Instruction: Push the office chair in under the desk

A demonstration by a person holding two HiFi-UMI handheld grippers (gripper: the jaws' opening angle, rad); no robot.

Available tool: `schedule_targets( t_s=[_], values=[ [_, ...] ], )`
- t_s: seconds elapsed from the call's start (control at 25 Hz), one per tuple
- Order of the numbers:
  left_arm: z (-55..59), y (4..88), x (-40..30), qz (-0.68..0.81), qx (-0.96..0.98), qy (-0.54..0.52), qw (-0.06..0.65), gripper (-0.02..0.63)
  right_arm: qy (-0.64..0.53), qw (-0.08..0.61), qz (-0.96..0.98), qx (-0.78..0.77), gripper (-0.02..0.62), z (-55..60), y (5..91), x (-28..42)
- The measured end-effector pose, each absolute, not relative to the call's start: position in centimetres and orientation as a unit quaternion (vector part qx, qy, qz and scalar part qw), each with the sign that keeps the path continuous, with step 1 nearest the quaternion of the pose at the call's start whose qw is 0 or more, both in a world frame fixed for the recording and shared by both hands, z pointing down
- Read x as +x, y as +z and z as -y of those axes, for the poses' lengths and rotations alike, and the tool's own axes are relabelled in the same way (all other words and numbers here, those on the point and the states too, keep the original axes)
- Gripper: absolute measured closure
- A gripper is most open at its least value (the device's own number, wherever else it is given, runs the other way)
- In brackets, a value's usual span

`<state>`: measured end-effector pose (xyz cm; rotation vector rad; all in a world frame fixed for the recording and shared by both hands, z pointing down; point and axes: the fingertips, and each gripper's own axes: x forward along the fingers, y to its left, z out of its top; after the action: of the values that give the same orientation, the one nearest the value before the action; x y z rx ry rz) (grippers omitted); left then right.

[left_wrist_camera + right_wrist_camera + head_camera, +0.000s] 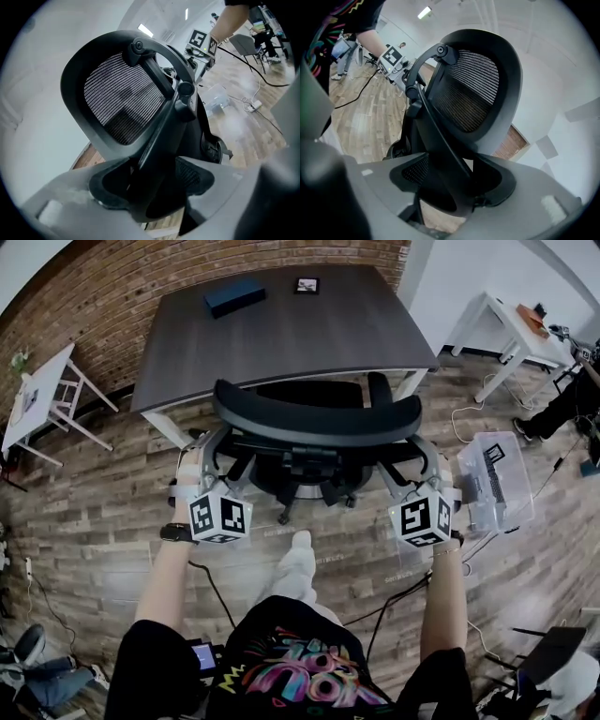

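The black office chair (319, 418) stands with its seat partly under the dark grey desk (281, 343) and its curved backrest toward me. My left gripper (214, 451) is at the backrest's left end and my right gripper (419, 456) at its right end. In the left gripper view, the grey jaws of the left gripper (154, 187) close round a black strut of the chair back (122, 98). In the right gripper view, the right gripper (450, 187) likewise clasps a strut below the mesh back (473, 89).
On the desk lie a blue box (234, 294) and a small dark frame (307, 284). A clear plastic bin (492, 479) sits on the floor to the right of the chair. White tables stand at the far right (511, 320) and left (42, 395). Cables (394, 601) trail across the wooden floor.
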<state>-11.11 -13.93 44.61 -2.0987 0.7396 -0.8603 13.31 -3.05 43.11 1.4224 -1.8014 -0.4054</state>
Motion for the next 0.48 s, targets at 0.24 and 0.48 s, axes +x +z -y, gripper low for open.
schedule_targets(
  t_s=[0.24, 0.48],
  values=[
    [16.5, 44.4, -9.3, -0.307, -0.808, -0.335, 0.375, 0.325, -0.159, 0.394, 0.718, 0.552, 0.304, 5.8, 43.0, 15.3],
    [19.3, 44.3, -7.1, -0.304, -0.811, -0.336, 0.37, 0.325, -0.16, 0.393, 0.721, 0.548, 0.304, 9.0, 42.8, 17.6]
  ],
)
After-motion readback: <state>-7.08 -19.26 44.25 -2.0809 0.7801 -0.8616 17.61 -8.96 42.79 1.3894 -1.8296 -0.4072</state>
